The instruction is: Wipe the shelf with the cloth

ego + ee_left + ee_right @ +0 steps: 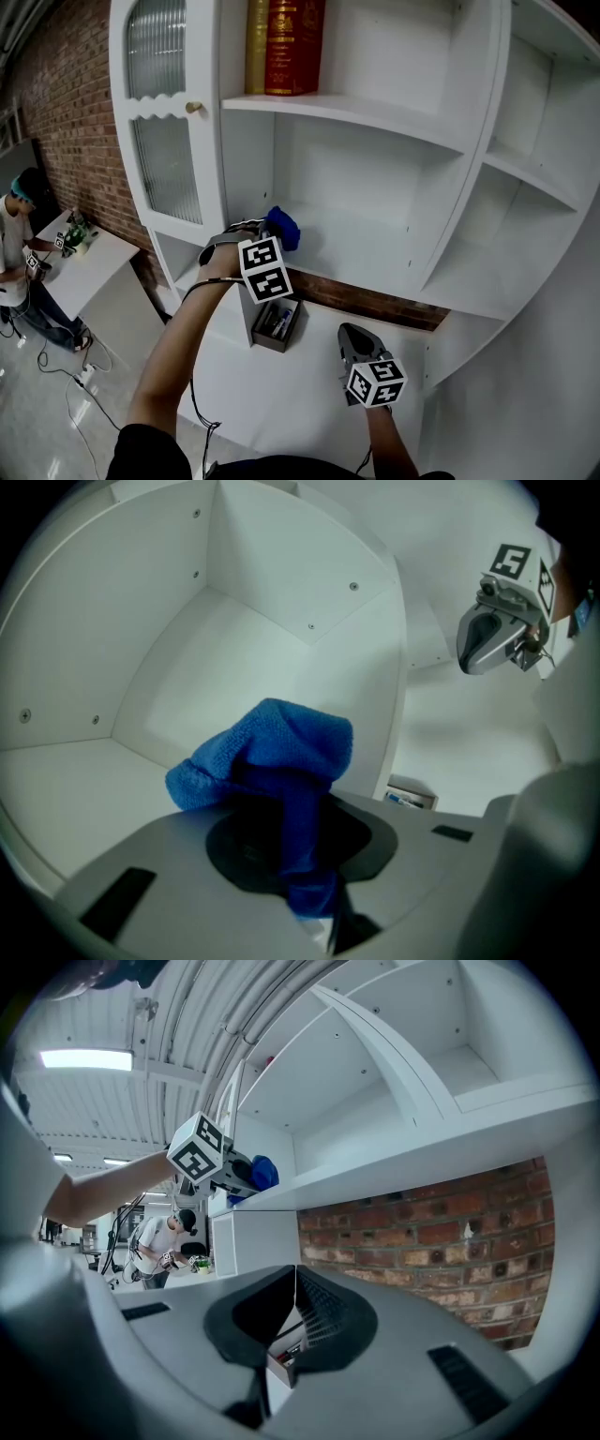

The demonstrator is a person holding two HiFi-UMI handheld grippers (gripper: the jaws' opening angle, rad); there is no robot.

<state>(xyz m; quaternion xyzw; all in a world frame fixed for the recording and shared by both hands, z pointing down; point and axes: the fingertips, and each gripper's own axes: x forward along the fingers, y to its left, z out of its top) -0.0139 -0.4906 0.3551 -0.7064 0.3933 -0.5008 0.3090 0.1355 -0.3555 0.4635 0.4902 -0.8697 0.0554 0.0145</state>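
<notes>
While the left gripper [302, 860] is pinching its 2 jaws tight on the tail of the blue cloth [272, 747], the right gripper [293, 1283] is idling lower down, jaws closed on nothing. The cloth is sitting at the front left of the middle shelf [375, 255]; whether it is touching the board is unclear. Its long axis is running straight out from the jaws into the compartment, and the bunched head is flopping leftward. Wiping well is probably calling for pressing that head flat and sweeping from the back corner forward in overlapping strokes.
</notes>
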